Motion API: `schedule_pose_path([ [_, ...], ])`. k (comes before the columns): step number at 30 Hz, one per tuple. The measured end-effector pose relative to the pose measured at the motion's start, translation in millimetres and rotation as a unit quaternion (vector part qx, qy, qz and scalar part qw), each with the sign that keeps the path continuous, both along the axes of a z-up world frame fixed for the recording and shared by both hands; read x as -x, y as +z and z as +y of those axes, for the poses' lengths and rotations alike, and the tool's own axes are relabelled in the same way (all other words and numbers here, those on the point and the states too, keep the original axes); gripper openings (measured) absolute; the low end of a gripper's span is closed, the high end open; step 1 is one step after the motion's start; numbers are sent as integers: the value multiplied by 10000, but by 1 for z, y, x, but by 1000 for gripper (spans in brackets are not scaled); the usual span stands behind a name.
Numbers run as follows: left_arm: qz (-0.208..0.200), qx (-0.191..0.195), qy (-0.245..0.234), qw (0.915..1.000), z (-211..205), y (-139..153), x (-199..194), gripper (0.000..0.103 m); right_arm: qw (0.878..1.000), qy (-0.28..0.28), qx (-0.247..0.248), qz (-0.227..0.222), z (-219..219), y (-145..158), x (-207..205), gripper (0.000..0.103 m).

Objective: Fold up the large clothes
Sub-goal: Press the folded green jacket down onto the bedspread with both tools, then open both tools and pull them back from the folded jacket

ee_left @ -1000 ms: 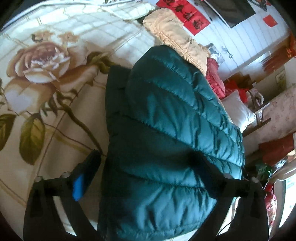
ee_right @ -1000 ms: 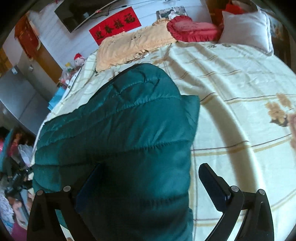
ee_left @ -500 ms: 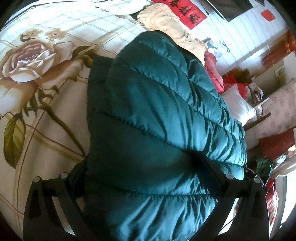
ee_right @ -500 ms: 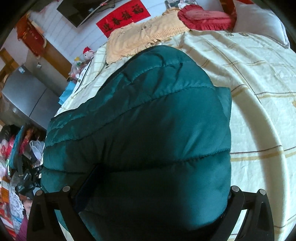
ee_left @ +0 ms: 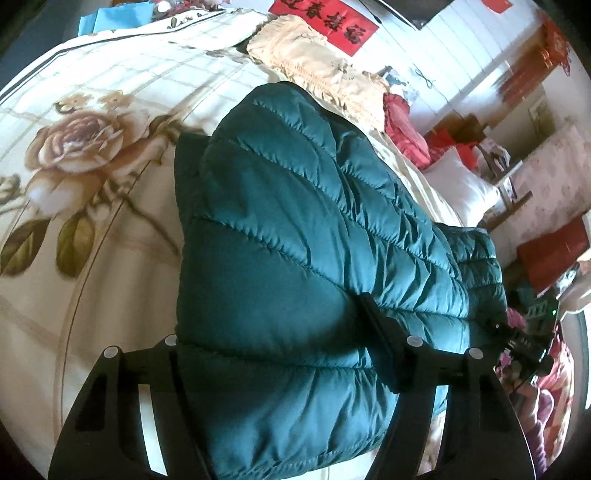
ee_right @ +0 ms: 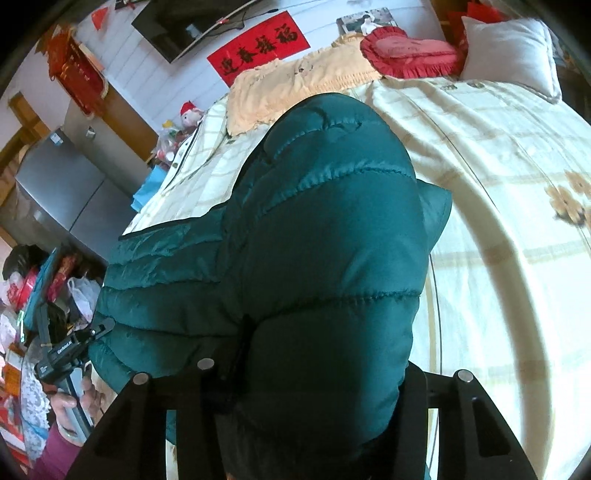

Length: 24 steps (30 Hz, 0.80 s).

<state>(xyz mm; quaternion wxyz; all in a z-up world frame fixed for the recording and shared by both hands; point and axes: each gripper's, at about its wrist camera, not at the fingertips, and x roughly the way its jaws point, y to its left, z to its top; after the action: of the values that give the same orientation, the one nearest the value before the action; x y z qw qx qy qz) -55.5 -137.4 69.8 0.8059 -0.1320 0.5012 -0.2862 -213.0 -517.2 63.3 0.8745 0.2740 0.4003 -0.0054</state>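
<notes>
Left gripper (ee_left: 280,354) visible—right view only, clamping jacket (ee_right: 325,236).

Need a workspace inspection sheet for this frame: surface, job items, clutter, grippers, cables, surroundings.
Surface: bed with a cream floral bedspread, rose print at its left.
Job's things: teal puffer jacket bunched on the bed, folded over itself, one end toward the bed's edge.
Clutter: peach ruffled cushion, red heart pillow, white pillow along the far side of the bed.
Grippers: left gripper and right gripper each have the jacket's padding filling the gap between the fingers; both look shut on it.
Cables: thin wire below the wall screen; none on the bed.
Surroundings: red banner on white panelling, grey fridge, piled items beside the bed.
</notes>
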Motion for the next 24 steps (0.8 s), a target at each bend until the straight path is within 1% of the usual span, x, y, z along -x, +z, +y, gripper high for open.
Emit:
schedule_pose_path([
  [3, 83, -38, -72, 9999, 11, 1, 20, 69, 9998, 15, -138, 120, 9, 2, 24, 48],
  [7, 179, -141, -154, 9996, 21, -1, 40, 69, 9995, 55, -152, 277, 24, 3, 52, 48],
  [8, 218, -153, -153, 9995, 23, -4, 43, 70, 9994, 30, -116, 321, 27, 3, 55, 52],
  [9, 244, -152, -137, 9995, 25, -7, 45, 72, 9993, -35, -23, 369, 28, 2, 60, 59],
  [10, 245, -142, -96, 9996, 27, -10, 46, 77, 9990, -127, 131, 419, 29, -1, 64, 62],
  [11, 242, -126, -64, 9996, 28, -12, 46, 79, 9985, -196, 214, 455, 31, -4, 64, 68],
  [12, 268, -84, 4, 9996, 29, -15, 45, 84, 9979, -290, 298, 495, 30, -10, 65, 76],
  [14, 345, 7, 81, 9994, 32, -19, 45, 85, 9970, -467, 365, 493, 26, -17, 66, 87],
  [16, 371, -12, 134, 9992, 36, -16, 49, 85, 9970, -609, 150, 460, 23, -19, 71, 87],
  [17, 351, -45, 152, 9993, 38, -13, 51, 85, 9966, -680, 111, 442, 22, -18, 74, 87],
  [20, 138, -206, 228, 9994, 44, 0, 61, 85, 9956, -805, 323, 346, 23, -4, 86, 87],
  [24, -391, -538, 355, 9972, 50, 19, 79, 85, 9934, -892, 699, 187, 32, 17, 106, 87],
])
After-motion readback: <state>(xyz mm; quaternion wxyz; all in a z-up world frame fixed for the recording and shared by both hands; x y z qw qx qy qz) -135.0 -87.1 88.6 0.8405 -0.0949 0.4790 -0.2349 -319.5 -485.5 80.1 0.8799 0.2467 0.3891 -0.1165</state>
